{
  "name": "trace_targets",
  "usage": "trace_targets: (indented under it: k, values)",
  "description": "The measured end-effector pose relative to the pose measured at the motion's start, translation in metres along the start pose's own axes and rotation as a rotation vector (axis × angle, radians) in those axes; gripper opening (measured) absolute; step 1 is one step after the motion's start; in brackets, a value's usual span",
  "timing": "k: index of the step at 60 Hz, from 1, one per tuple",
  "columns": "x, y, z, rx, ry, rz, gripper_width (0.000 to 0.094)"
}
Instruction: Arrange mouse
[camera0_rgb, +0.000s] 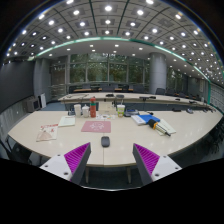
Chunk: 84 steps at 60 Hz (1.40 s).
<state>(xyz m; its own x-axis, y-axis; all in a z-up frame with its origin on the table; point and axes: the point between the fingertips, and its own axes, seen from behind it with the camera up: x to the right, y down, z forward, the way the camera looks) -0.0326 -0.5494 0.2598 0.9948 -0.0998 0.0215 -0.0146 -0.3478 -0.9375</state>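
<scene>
A small dark mouse (105, 141) lies on the pale table (120, 148), just ahead of the fingers and between their lines. A pink mouse mat (96, 127) lies beyond it, a little to the left. My gripper (112, 160) is open and empty, held above the near table edge; its purple pads (77, 157) stand wide apart. The mouse is apart from both fingers.
A paper sheet (47, 131) lies at the left, blue and white items (150, 120) at the right. Cups and bottles (88, 110) stand beyond the mat. More desks and chairs fill the large room behind.
</scene>
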Motion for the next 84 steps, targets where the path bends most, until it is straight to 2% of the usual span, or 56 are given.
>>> trace_targets:
  k: [12, 22, 40, 58, 66, 73, 84]
  values:
    - [0.009, 0.035, 0.049, -0.046, 0.0, 0.015, 0.0855]
    - [0.002, 0.056, 0.093, -0.122, -0.007, 0.008, 0.0855]
    - [-0.037, 0.099, 0.257, -0.212, -0.03, 0.037, 0.0851]
    - [-0.036, 0.128, 0.388, -0.352, 0.027, 0.007, 0.0815]
    - [-0.037, 0.131, 0.415, -0.382, 0.013, -0.013, 0.0717]
    - [-0.04, 0.132, 0.427, -0.393, -0.003, -0.041, 0.0483]
    - [-0.043, 0.132, 0.431, -0.406, -0.012, -0.055, 0.0406]
